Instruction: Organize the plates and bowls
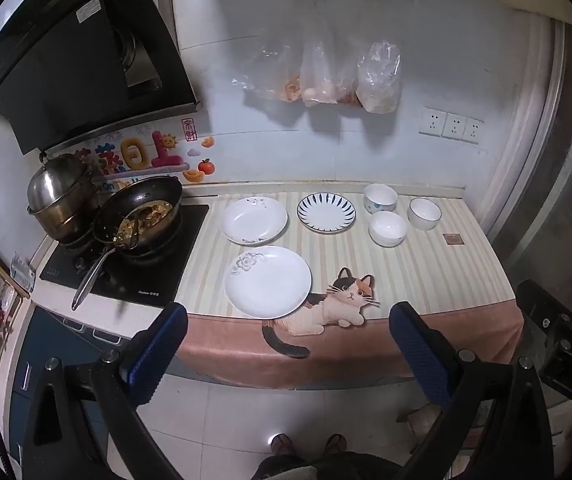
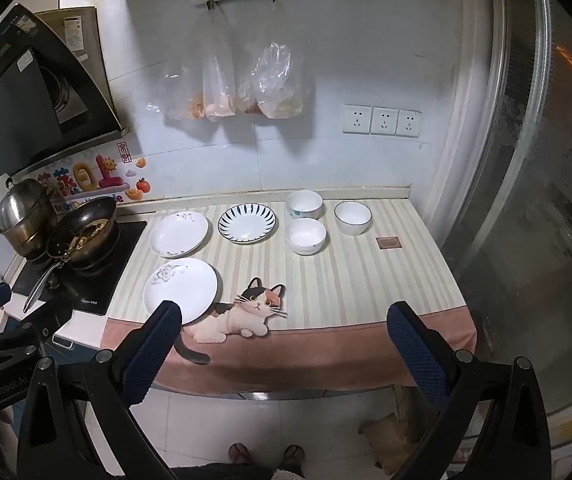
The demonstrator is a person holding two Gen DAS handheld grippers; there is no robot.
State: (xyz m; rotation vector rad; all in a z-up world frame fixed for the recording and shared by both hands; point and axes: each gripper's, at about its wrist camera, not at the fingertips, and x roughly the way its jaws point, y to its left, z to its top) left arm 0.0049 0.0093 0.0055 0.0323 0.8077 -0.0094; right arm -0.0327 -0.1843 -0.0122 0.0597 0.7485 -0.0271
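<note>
Jaws wide apart and empty on our left gripper (image 1: 288,316) and right gripper (image 2: 283,316); three plates (image 2: 180,289) sit toward the counter's left edge, three bowls (image 2: 306,236) near its back edge.

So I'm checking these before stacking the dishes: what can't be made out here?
- Flower plate: near rim hidden in the right wrist view by the right gripper finger.
- Wok contents: too small and blurred in both views.
- Hanging bags: contents blurred behind plastic.

Blue-striped plate (image 1: 326,213), white bowls (image 1: 387,228), cream-striped cloth (image 1: 426,276) with calico cat (image 1: 346,304).
</note>
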